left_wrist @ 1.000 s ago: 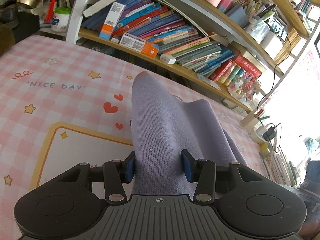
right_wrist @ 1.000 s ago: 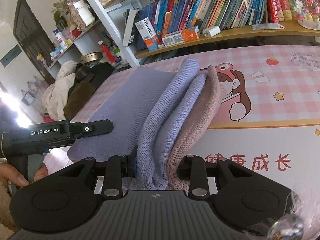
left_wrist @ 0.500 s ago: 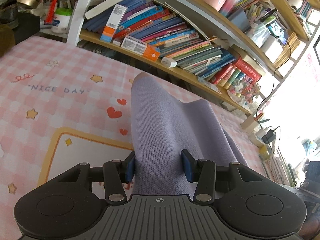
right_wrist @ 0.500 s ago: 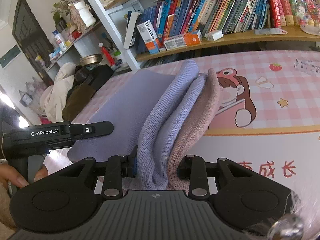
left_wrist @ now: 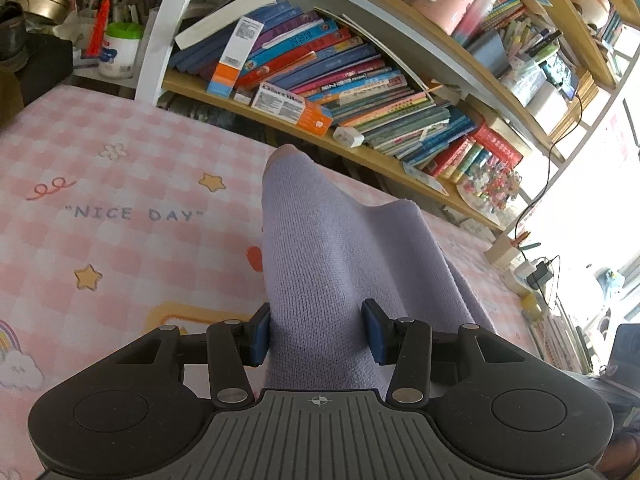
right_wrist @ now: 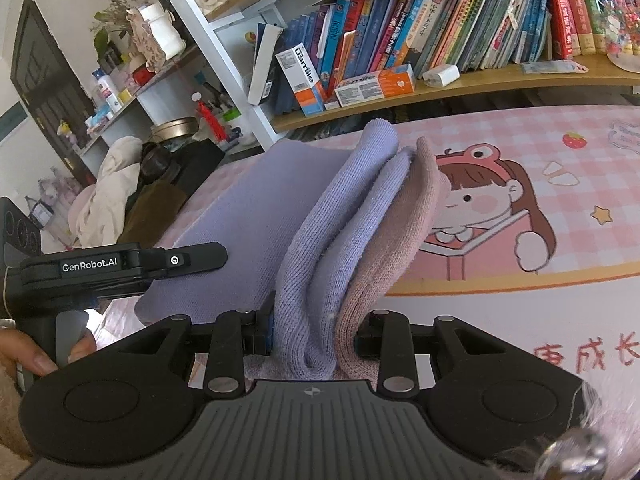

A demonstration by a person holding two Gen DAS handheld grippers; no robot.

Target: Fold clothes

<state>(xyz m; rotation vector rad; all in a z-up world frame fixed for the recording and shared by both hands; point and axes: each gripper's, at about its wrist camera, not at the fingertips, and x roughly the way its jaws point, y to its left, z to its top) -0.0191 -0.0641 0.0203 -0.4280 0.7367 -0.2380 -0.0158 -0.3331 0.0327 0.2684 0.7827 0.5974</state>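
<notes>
A lilac knitted garment [left_wrist: 328,256] with a dusty-pink part [right_wrist: 404,232] is held up between both grippers above a pink checked mat. My left gripper [left_wrist: 316,334] is shut on a thick lilac fold that rises ahead of it. My right gripper [right_wrist: 314,334] is shut on a bunch of lilac and pink layers. In the right wrist view the cloth [right_wrist: 256,216] stretches leftward to the other gripper's black body [right_wrist: 120,268], which a hand [right_wrist: 28,356] holds.
The pink cartoon mat [left_wrist: 100,216] covers the table under the cloth. A bookshelf [left_wrist: 340,92] packed with books runs along the far edge. A pile of clothes [right_wrist: 116,196] lies at the left end. A pen holder and chargers [left_wrist: 516,252] stand at the far right.
Both grippers have carried the garment forward over the mat toward the shelf; the mat prints slide nearer. The grips are unchanged.
</notes>
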